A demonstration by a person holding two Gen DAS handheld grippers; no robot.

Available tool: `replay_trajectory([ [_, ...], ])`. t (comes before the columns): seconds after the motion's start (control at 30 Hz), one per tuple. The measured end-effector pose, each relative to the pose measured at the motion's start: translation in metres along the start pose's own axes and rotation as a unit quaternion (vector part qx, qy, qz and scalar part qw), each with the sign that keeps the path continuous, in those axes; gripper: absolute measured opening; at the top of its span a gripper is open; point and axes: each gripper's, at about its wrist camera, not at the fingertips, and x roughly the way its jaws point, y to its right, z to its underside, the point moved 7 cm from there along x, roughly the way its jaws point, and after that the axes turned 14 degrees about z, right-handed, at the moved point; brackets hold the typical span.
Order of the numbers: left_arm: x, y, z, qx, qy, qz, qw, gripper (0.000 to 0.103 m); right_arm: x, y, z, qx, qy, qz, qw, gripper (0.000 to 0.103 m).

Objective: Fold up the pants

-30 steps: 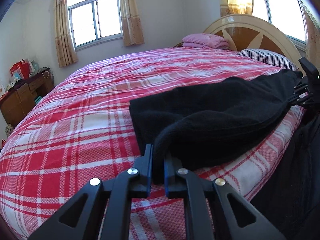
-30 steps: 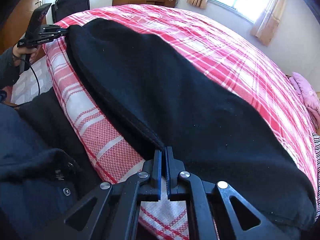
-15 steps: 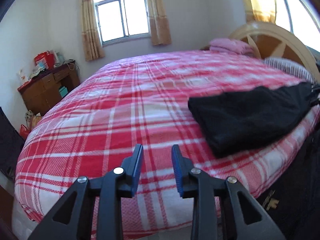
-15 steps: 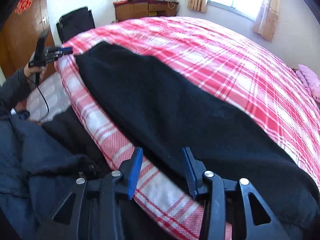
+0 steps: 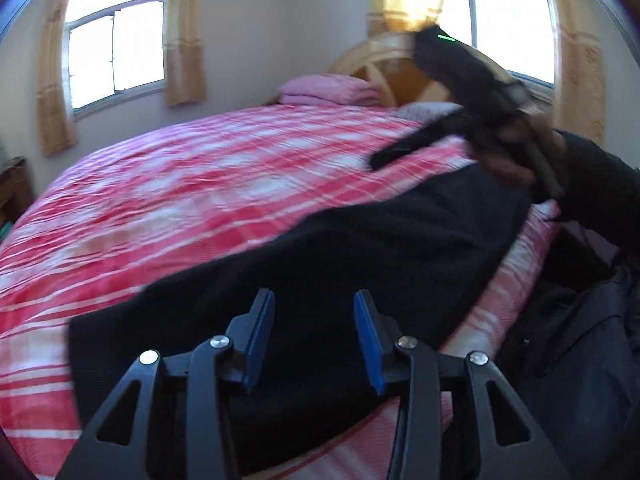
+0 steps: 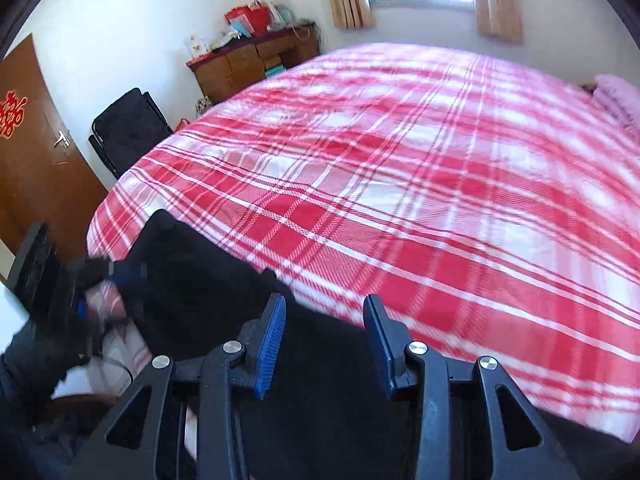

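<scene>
sunlit bedroom, a bed (image 6: 420, 184) under a red plaid cover, and the black pants (image 5: 340, 264) lying as a long folded strip along its near edge. a second ago both tongs were pinched on opposite ends of that strip; now both have let go. the left tongs (image 5: 314, 334) are opening, blue pads apart above the cloth with nothing pressed between them. the right tongs (image 6: 324, 346) stand partly open over the other end, also gripping nothing. in the left view the right hand (image 5: 516, 152) is lifted clear of the cloth. my read: the lengthwise fold is laid down and released, so a crosswise fold likely comes next, needing fresh grips
</scene>
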Motion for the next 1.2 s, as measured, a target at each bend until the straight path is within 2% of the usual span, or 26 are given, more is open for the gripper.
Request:
replay_trajectory([
  [0.1, 0.014, 0.016, 0.010, 0.005, -0.024, 0.033, 0.9992, 0.044, 0.021, -0.016, 0.014, -0.001, -0.052, -0.041, 0.998, 0.043],
  [0.2, 0.026, 0.018, 0.031, -0.018, -0.063, 0.057, 0.9962, 0.044, 0.022, -0.042, 0.042, -0.059, -0.076, -0.062, 0.993, 0.043],
  [0.27, 0.026, 0.017, 0.036, -0.023, -0.052, 0.065, 0.9963, 0.044, 0.022, -0.056, 0.060, -0.102, -0.089, -0.056, 0.989, 0.043],
  [0.33, 0.025, 0.014, 0.034, -0.040, -0.047, 0.075, 0.9953, 0.044, 0.017, -0.062, 0.064, -0.121, -0.091, -0.055, 0.987, 0.043],
  [0.4, 0.026, 0.016, 0.034, -0.035, -0.051, 0.074, 0.9953, 0.044, 0.009, -0.064, 0.057, -0.110, -0.085, -0.072, 0.988, 0.043],
  [0.5, 0.027, 0.025, 0.037, -0.011, -0.062, 0.060, 0.9962, 0.046, 0.001, -0.053, 0.031, -0.066, -0.055, -0.081, 0.993, 0.043],
  [0.53, 0.028, 0.028, 0.037, -0.002, -0.066, 0.057, 0.9962, 0.052, 0.003, -0.046, 0.019, -0.043, -0.047, -0.074, 0.995, 0.043],
  [0.6, 0.030, 0.036, 0.037, 0.020, -0.073, 0.048, 0.9960, 0.053, 0.012, -0.038, 0.004, -0.019, -0.040, -0.053, 0.998, 0.042],
  [0.63, 0.030, 0.038, 0.036, 0.029, -0.073, 0.041, 0.9961, 0.053, 0.021, -0.034, 0.001, -0.009, -0.047, -0.043, 0.998, 0.037],
  [0.67, 0.029, 0.039, 0.034, 0.036, -0.068, 0.036, 0.9964, 0.053, 0.029, -0.032, 0.002, -0.004, -0.060, -0.037, 0.997, 0.022],
  [0.73, 0.024, 0.041, 0.025, 0.049, -0.044, 0.021, 0.9976, 0.053, 0.040, -0.033, 0.009, -0.010, -0.081, -0.034, 0.996, 0.016],
  [0.83, 0.020, 0.032, 0.016, 0.037, -0.022, 0.011, 0.9990, 0.053, 0.040, -0.048, 0.031, -0.054, -0.088, -0.048, 0.994, 0.016],
  [0.9, 0.028, 0.022, 0.017, 0.007, -0.030, 0.025, 0.9992, 0.053, 0.034, -0.051, 0.036, -0.069, -0.083, -0.047, 0.993, 0.016],
  [0.97, 0.036, 0.019, 0.026, -0.008, -0.050, 0.030, 0.9983, 0.053, 0.032, -0.048, 0.034, -0.060, -0.091, -0.060, 0.992, 0.016],
  [1.03, 0.039, 0.024, 0.031, 0.016, -0.054, 0.018, 0.9983, 0.055, 0.030, -0.045, 0.029, -0.048, -0.086, -0.069, 0.993, 0.016],
  [1.13, 0.040, 0.024, 0.030, 0.007, -0.057, 0.023, 0.9981, 0.055, 0.035, -0.040, 0.013, -0.003, -0.084, -0.088, 0.993, 0.016],
  [1.2, 0.038, 0.022, 0.030, 0.001, -0.054, 0.027, 0.9982, 0.055, 0.042, -0.035, 0.003, 0.042, -0.095, -0.116, 0.988, 0.016],
])
